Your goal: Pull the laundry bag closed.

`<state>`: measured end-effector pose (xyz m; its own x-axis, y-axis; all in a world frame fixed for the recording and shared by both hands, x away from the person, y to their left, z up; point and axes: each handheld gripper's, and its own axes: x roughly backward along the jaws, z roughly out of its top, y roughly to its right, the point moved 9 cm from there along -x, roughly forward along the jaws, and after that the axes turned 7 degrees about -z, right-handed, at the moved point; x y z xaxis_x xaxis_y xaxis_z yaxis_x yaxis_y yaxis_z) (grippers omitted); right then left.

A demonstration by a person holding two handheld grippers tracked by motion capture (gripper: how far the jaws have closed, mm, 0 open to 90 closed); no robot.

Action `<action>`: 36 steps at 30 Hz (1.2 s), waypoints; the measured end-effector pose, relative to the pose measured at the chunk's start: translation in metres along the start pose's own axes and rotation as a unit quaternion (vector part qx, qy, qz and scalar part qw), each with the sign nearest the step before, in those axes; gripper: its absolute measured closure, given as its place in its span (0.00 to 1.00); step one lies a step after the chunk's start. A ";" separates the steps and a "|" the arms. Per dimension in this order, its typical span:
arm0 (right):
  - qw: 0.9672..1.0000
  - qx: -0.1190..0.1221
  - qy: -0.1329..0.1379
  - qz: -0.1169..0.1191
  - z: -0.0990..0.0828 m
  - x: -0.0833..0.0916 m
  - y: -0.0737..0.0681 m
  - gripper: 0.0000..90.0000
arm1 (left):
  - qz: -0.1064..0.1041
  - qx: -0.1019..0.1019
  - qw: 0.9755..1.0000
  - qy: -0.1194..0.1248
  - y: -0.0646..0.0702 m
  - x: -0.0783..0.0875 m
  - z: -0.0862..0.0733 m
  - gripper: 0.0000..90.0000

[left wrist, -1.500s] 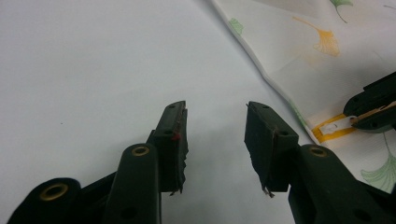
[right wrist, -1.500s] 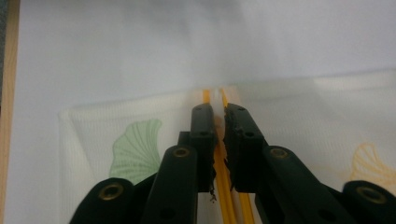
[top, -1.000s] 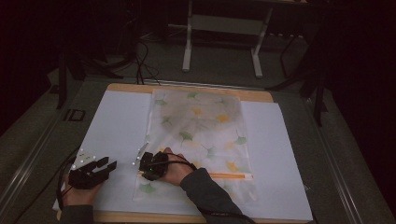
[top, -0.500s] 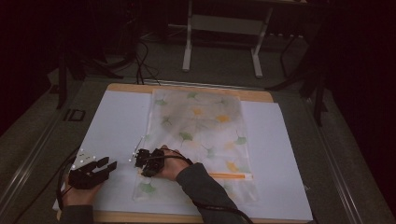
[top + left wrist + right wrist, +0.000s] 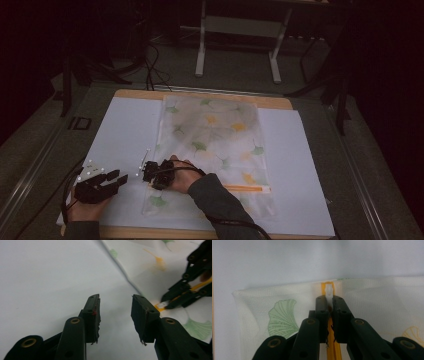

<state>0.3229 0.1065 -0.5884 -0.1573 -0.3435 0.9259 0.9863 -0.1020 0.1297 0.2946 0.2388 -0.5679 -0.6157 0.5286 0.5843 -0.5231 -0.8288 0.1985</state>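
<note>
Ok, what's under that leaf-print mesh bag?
The mesh bag lies on a white sheet over a wooden table. What the bag covers or holds is hidden.

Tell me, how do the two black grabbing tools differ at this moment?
The left gripper has its fingers spread with nothing between them; the right gripper has just closed its fingers on the white zipper pull. The left one sits over the bare white sheet beside the leaf-printed bag; the right one is on the bag, at its orange zipper. Both are black, hand-held and low to the table.
</note>
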 end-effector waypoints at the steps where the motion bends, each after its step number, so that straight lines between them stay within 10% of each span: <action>1: 1.000 -0.001 0.003 -0.002 0.000 0.001 0.000 0.93 | -0.006 -0.005 1.000 -0.008 0.004 -0.002 -0.001 0.66; 36: 0.999 -0.005 0.037 -0.016 0.000 0.015 0.001 0.93 | -0.099 0.013 0.994 -0.049 0.036 -0.020 -0.004 0.63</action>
<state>0.3219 0.1013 -0.5746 -0.1919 -0.4077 0.8927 0.9803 -0.1235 0.1543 0.2856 0.1997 -0.5755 -0.4417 0.6618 0.6057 -0.6118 -0.7160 0.3362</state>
